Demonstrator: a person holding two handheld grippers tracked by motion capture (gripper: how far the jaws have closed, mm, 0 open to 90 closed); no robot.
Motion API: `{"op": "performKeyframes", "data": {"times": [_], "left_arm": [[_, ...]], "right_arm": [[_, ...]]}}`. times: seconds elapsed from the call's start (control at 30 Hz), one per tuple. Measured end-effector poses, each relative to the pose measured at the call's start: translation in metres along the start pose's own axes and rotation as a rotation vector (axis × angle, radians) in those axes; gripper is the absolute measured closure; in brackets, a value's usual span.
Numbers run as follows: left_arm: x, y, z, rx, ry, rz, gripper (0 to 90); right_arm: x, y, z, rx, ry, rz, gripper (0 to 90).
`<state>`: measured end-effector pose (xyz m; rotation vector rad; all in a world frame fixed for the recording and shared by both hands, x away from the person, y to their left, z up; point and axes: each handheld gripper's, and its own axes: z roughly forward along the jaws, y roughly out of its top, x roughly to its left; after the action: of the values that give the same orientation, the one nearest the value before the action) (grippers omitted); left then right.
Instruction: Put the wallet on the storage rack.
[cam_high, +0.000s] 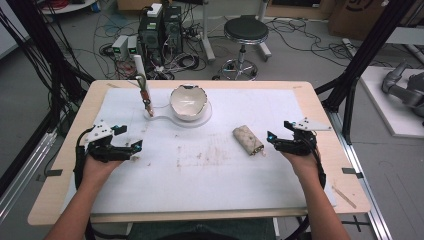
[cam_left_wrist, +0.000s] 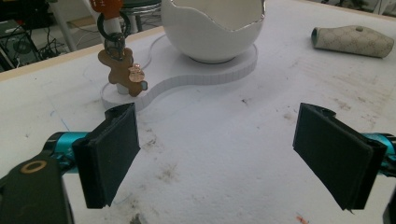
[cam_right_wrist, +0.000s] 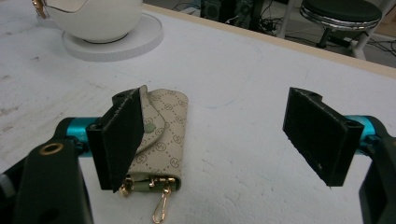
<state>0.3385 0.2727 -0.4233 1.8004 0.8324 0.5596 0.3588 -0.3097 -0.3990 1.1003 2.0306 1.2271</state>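
High view: left claw (cam_high: 131, 148) and right claw (cam_high: 273, 138) both rested on the white foam-covered surface (cam_high: 200, 180), each wide open and empty. Beige patterned fabric key pouch (cam_high: 248, 139) lay just left of the right claw.

Left claw view: white egg-shaped ceramic bowl (cam_left_wrist: 212, 28) on its white stand (cam_left_wrist: 187, 77) sat ahead; brown gingerbread keychain (cam_left_wrist: 122, 70) hung ahead-left. Risk: a forward sweep could topple the bowl.

Right claw view: pouch sat partly behind the left jaw, off-centre. Closing there would likely pinch an edge and push it away.
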Motion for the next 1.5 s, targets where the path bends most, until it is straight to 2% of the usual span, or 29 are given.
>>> {"op": "performKeyframes", "data": {"times": [0.4,0.67,0.73,0.87,0.93,1.03,1.23,1.4,1.5], "left_arm": [[0.0,-0.003,-0.006,0.001,0.011,0.001,14.3],[0.0,-0.005,-0.005,0.007,0.009,0.001,14.3],[0.0,-0.005,-0.005,0.009,0.008,0.002,14.3],[0.0,-0.004,-0.005,0.006,0.006,0.003,14.3],[0.0,-0.004,-0.005,0.009,0.007,0.004,14.3],[-0.001,-0.004,-0.005,0.01,0.004,0.006,14.3],[-0.001,-0.004,-0.004,0.011,0.005,0.006,14.3],[-0.001,-0.004,-0.004,0.012,0.005,0.005,14.4],[-0.001,-0.004,-0.004,0.012,0.006,0.005,14.3]], "right_arm": [[0.006,0.001,0.013,0.037,0.014,-0.003,20.1],[0.019,-0.003,0.032,0.126,0.05,-0.02,19.2],[0.024,-0.006,0.037,0.16,0.051,-0.023,19.2],[0.03,-0.009,0.043,0.194,0.059,-0.03,19.1],[0.032,-0.011,0.046,0.228,0.057,-0.049,18.2],[0.033,-0.013,0.051,0.266,0.057,-0.049,17.9],[0.036,-0.015,0.055,0.282,0.071,-0.034,17.7],[0.04,-0.016,0.059,0.313,0.072,-0.05,17.7],[0.044,-0.019,0.063,0.352,0.075,-0.064,17.7]]}}
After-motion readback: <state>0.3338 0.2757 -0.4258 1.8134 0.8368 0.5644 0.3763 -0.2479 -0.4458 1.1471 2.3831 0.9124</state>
